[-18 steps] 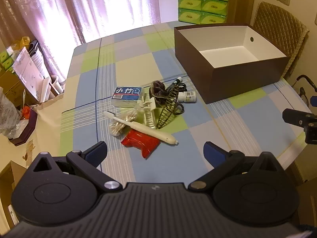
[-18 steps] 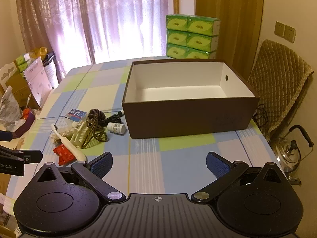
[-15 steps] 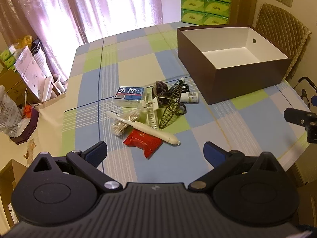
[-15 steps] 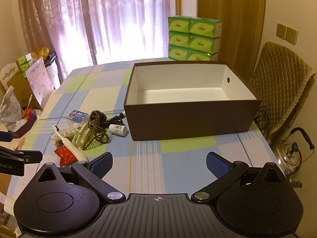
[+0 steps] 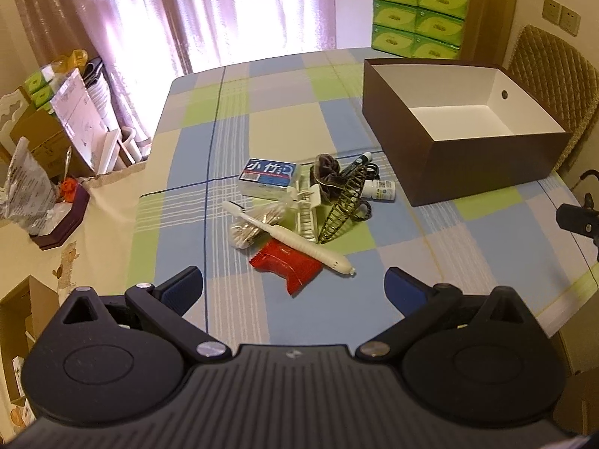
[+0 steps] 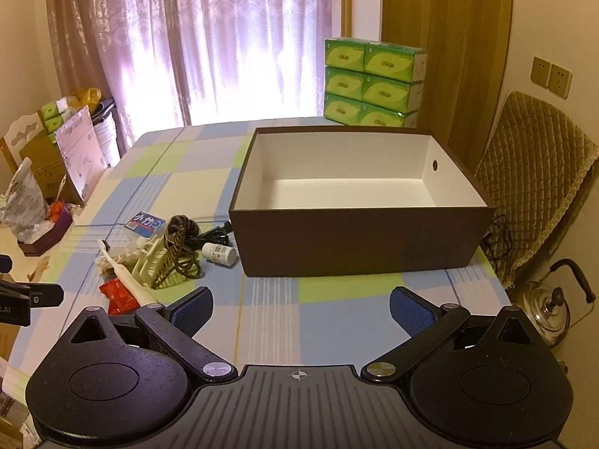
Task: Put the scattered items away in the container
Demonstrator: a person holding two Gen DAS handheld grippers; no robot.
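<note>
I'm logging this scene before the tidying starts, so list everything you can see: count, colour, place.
box: 1, brown outside, white inside, empty, on the table
toothbrush: 1, white, across the pile, handle over the red packet
red packet: 1, red, nearest edge of the pile
blue-label pack: 1, blue and white, far left of the pile
hair clip: 1, cream, middle of the pile
metal claw clip: 1, bronze, right of the cream clip
scrunchie: 1, brown, behind the clips
small bottle: 1, white, lying beside the box
tissue packs: 6 showing, green, stacked behind the box
chair: 1, tan quilted cover, right of the table
kettle: 1, metal, below the chair
left gripper: open, above the table
right gripper: open, facing the box
</note>
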